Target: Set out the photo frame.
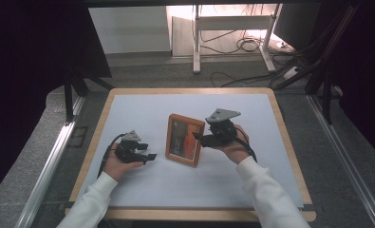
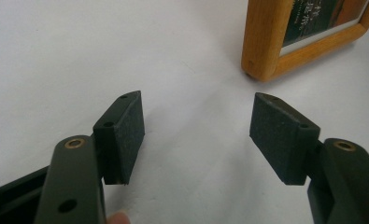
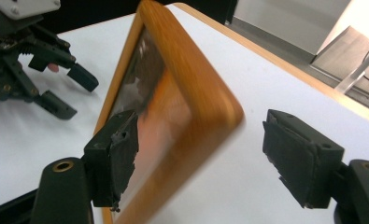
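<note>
right hand-held gripper (image 1: 198, 138): released, jaws spread either side of the frame's near edge, neither pad pressing on it; left pad sits just in front of the glass, right pad well clear on the back side
right hand pose: palm under the gripper body, held above the surface, jaws pointing left toward the frame; grey three-cornered plate on top; forearm in white sleeve comes in from bottom right
left hand-held gripper (image 1: 149, 151): released, nothing between the pads, bare surface seen through the gap
left hand pose: low, close to the surface, fingers wrapped under the body, jaws pointing right toward the frame; white sleeve from bottom left; cable loops off the back
picture frame (image 1: 185, 139): wooden, orange-brown, rounded corners, standing upright near the middle of the surface, between the two grippers; just beside the right gripper's jaws, a short gap from the left gripper's
frame detail: glass front with dark and orange print; blurred in the right gripper view
surface (image 1: 142, 107): white sheet on a board with a wooden edge
</note>
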`<state>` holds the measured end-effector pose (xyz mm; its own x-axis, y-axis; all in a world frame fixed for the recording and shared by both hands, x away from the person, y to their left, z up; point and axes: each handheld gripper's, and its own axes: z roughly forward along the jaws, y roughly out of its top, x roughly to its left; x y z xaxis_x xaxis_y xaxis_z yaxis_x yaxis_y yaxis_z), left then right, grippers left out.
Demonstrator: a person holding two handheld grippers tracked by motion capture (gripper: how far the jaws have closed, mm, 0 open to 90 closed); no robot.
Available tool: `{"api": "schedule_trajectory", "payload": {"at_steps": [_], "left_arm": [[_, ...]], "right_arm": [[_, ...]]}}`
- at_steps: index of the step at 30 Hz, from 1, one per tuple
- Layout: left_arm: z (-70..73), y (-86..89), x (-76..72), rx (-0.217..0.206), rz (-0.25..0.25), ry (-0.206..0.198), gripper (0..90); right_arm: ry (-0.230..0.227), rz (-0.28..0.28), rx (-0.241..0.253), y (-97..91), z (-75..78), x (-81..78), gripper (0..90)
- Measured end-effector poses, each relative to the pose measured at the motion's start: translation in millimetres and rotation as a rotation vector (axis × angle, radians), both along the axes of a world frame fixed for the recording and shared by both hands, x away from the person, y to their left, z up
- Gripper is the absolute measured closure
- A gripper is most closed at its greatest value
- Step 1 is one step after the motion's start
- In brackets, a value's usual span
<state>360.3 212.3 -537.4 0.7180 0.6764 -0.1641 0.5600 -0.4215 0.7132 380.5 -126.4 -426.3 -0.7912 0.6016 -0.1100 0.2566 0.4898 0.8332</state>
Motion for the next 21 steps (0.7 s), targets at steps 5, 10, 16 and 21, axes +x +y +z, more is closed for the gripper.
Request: {"api": "schedule_trajectory", "payload": {"at_steps": [5,10,16,21], "left_arm": [[0.8,-2.4,-0.7,-0.001,0.003,-0.011,34.5],[1.6,-2.5,-0.8,-0.009,0.005,-0.019,34.4],[1.8,-5.0,-1.3,-0.005,0.006,-0.021,34.8],[0.7,-8.1,-1.1,0.001,0.004,-0.026,34.2]], "right_arm": [[0.009,-0.027,0.023,-25.7,-6.8,-13.0,26.6],[0.024,-0.056,0.037,-49.3,-20.6,-28.5,26.3],[0.053,-0.082,0.032,-72.3,-43.3,-48.3,25.4],[0.071,-0.103,0.031,-88.2,-57.0,-60.4,25.3]]}}
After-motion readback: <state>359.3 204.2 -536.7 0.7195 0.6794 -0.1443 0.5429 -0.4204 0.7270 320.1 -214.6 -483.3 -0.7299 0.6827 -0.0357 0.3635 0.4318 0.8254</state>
